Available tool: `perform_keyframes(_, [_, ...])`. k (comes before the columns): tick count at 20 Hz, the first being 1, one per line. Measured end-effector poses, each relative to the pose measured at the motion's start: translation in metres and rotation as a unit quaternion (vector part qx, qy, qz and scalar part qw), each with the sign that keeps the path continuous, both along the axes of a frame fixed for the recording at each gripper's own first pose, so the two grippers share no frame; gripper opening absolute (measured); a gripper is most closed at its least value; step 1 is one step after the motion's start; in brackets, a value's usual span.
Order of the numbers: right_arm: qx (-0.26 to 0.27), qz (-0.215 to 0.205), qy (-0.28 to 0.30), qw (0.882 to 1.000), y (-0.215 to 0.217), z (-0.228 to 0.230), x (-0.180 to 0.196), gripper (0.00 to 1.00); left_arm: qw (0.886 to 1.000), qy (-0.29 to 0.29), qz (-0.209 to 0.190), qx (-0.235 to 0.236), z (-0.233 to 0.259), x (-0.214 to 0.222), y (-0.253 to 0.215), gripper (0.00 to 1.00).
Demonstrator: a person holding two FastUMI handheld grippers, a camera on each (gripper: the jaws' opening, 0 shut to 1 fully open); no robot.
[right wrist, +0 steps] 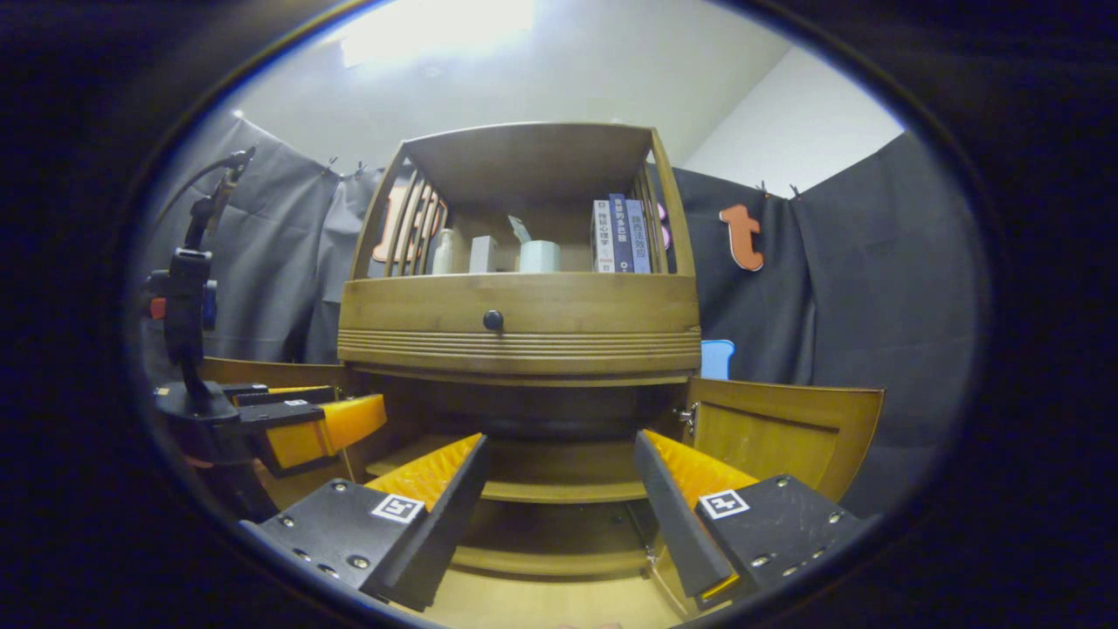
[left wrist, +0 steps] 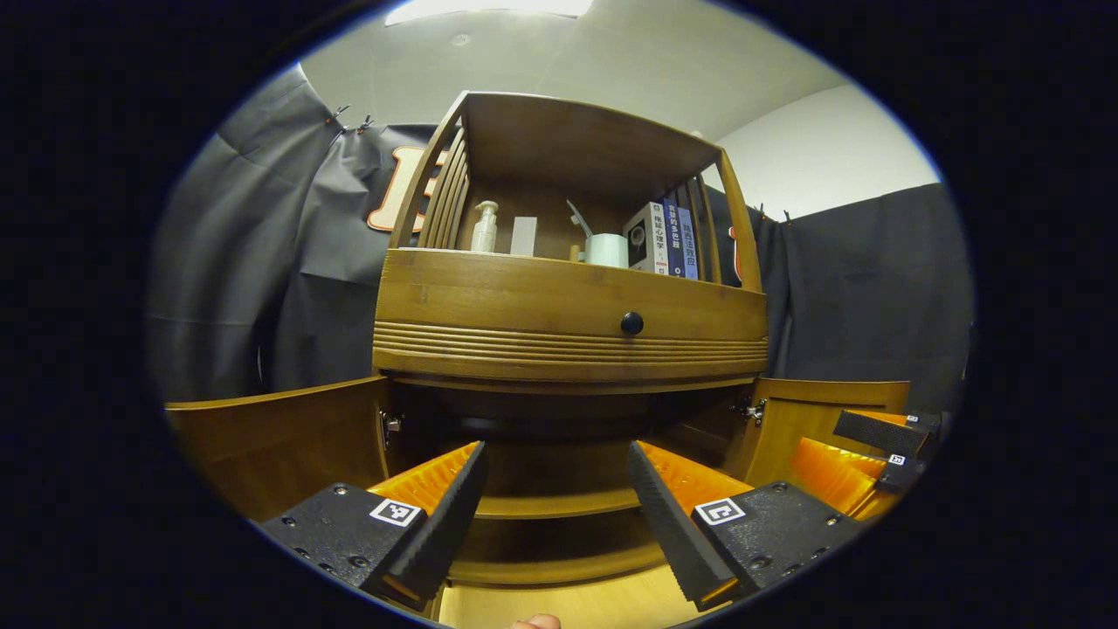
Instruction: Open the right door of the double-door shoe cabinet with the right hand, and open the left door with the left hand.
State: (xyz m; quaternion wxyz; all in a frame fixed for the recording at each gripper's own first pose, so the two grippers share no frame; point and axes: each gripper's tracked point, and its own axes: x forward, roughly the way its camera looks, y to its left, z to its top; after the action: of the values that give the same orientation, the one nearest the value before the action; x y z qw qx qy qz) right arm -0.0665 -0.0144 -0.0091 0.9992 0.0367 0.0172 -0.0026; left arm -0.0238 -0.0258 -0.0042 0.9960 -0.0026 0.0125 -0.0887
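Below the black round drawer knob (left wrist: 631, 323) on the brown wooden double-door shoe cabinet (left wrist: 572, 306), both doors stand swung wide, so the task looks finished or nearly so.

Left of that knob, the flat brown wooden left door (left wrist: 279, 437) angles outward on its metal hinge (left wrist: 389, 425), well away from the dark opening. The left gripper (left wrist: 555, 511) sits low in front of the opening, below the knob, jaws spread wide with nothing between them. It touches no door, probably because the door needs no more pulling once released.

Straight under the knob, the pale curved wooden inner shelves (left wrist: 559, 504) show through the gap, which is why I judge the opening complete.

Right of the knob, the flat brown wooden right door (right wrist: 786, 432) hangs open from its own hinge. The right gripper (right wrist: 559, 507) faces the cabinet's middle, jaws likewise parted and empty, apart from the door. In the left gripper view it appears just beside the right door's lower edge.

Above the knob, the open top shelf holds a white pump bottle (left wrist: 485, 227), a white cylindrical cup (left wrist: 606, 250) and upright books (left wrist: 665, 238), none involved in the task.
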Motion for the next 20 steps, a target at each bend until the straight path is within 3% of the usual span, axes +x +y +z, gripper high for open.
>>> perform_keyframes(5, [-0.002,-0.015,-0.003,1.000,0.005,0.007,-0.011,0.97,1.000,0.001,-0.013,0.003,-0.001,-0.004,0.004,0.98])
perform_keyframes(10, [-0.006,-0.047,-0.002,0.999,0.005,0.013,-0.032,0.98,0.999,0.004,-0.052,0.004,-0.005,-0.011,-0.006,0.98])
perform_keyframes(14, [0.000,-0.095,-0.004,0.995,-0.007,0.019,-0.059,0.99,0.994,-0.001,-0.111,0.017,-0.011,-0.020,-0.032,0.97])
perform_keyframes(20, [-0.023,-0.196,0.009,0.980,-0.049,0.021,-0.118,1.00,0.974,-0.003,-0.225,0.028,-0.023,-0.050,-0.102,0.97])
